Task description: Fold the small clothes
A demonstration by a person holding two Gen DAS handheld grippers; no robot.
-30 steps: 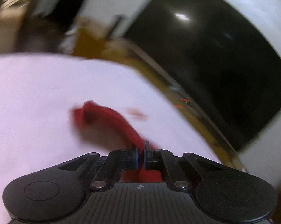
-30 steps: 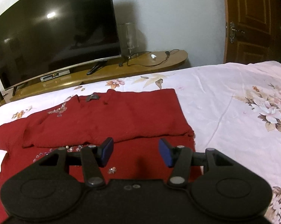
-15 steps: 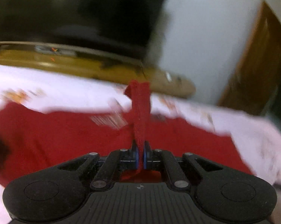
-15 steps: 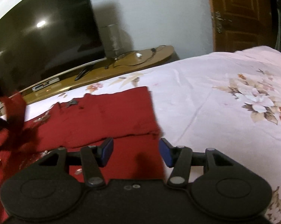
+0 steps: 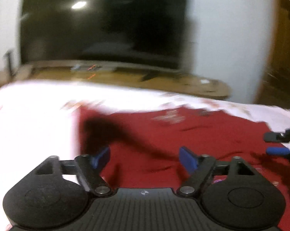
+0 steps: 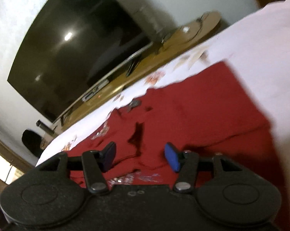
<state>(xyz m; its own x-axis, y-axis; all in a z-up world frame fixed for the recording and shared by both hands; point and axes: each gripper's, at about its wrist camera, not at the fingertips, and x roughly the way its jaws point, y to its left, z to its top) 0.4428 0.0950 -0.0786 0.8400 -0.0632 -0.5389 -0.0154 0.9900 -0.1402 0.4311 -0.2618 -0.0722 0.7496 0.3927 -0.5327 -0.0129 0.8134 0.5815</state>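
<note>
A dark red garment (image 5: 183, 134) with sequin trim lies spread on the bed, its sleeves folded in over the body; it also shows in the right wrist view (image 6: 202, 115). My left gripper (image 5: 145, 158) is open and empty just above the garment's left part. My right gripper (image 6: 140, 156) is open and empty above the garment's near part, and the view is tilted. Its blue fingertips (image 5: 277, 150) show at the right edge of the left wrist view. Both views are motion-blurred.
The bed has a white floral sheet (image 5: 29, 125) (image 6: 260, 44). Beyond its far edge stands a wooden TV bench (image 5: 145, 80) with a large dark TV (image 5: 106, 23) (image 6: 77, 48). A brown door (image 5: 279, 57) is at the right.
My left gripper swung the red sleeve over the garment, opened and let it go. My right gripper stayed open, moved closer over the garment and tilted.
</note>
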